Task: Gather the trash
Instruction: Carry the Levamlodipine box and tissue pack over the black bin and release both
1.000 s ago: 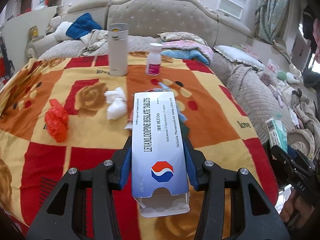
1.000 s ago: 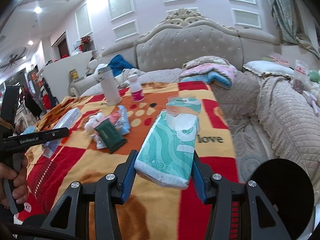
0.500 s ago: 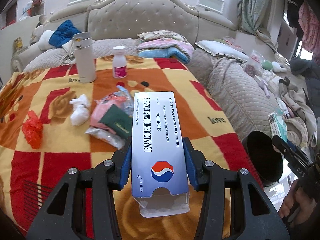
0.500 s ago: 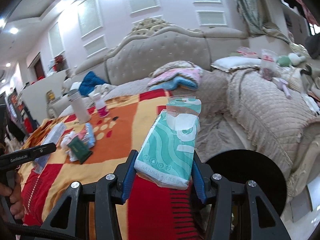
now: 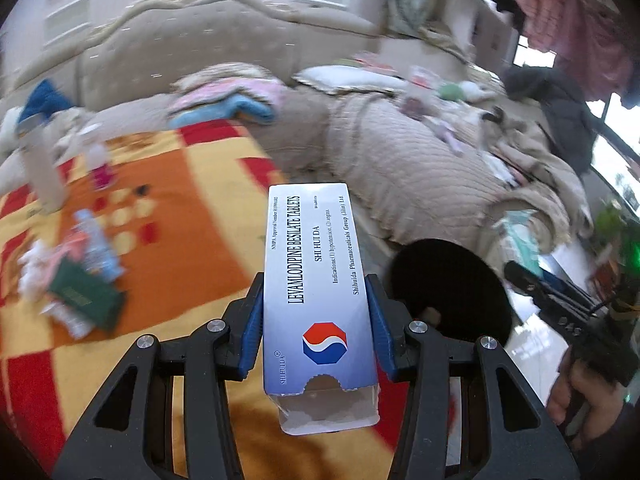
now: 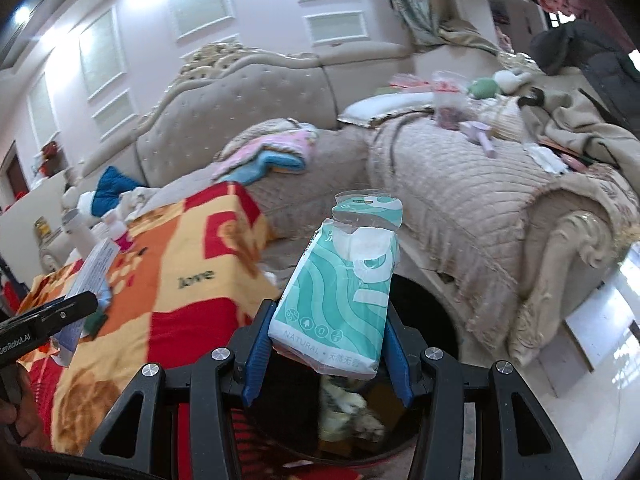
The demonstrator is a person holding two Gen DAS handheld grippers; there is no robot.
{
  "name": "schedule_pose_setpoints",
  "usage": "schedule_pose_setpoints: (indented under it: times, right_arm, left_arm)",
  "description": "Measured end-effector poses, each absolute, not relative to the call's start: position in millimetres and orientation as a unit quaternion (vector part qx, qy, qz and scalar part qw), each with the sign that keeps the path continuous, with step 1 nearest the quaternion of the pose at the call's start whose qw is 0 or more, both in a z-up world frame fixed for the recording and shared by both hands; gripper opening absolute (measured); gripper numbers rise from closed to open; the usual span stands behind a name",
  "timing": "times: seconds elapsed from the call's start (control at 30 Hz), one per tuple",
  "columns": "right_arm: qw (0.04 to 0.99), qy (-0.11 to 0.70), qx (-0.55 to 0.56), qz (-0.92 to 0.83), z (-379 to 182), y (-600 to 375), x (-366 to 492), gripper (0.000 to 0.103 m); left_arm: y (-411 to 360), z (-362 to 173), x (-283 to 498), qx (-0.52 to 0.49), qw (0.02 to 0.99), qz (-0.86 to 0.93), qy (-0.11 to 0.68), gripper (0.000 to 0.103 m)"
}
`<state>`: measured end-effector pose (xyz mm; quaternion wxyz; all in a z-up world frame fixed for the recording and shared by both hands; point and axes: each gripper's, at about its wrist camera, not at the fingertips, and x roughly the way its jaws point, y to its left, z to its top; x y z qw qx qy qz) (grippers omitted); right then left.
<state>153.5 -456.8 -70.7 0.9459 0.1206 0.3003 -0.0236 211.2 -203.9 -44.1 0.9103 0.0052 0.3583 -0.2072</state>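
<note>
Step in hand: carry to the black bin (image 6: 424, 320). Left gripper (image 5: 316, 344) jaws clamp the tablet box (image 5: 316, 280); right gripper (image 6: 326, 356) jaws clamp the tissue pack (image 6: 340, 300). Next: centre each over the bin, then release.

Both tools have swung off the blanket (image 5: 192, 264) toward the black bin (image 5: 452, 292)

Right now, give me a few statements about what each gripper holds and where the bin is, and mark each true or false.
1. The left gripper is shut on a pill box. True.
2. The right gripper is empty. False: its jaws clamp a teal tissue pack.
3. The tissue pack is over the black bin. True.
4. The bin is empty. False: trash lies inside.
5. The pill box's near end is sealed. False: it is torn open.
</note>
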Motion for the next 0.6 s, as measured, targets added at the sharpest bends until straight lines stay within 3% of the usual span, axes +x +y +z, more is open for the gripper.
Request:
schedule_pose_setpoints:
  times: [0.27, 0.6]
  right_arm:
    - [0.939, 0.316, 0.128, -0.044, -81.1, -478.5, 155.0, 0.049]
    - [0.929, 0.346, 0.123, -0.053, -97.0, -484.9, 175.5, 0.049]
  left_arm:
    - [-273.0, -67.5, 229.9, 0.035, 0.883, -0.294, 0.365, 0.045]
    - [-299.7, -88.6, 244.0, 0.051, 0.862, -0.329, 0.383, 0.045]
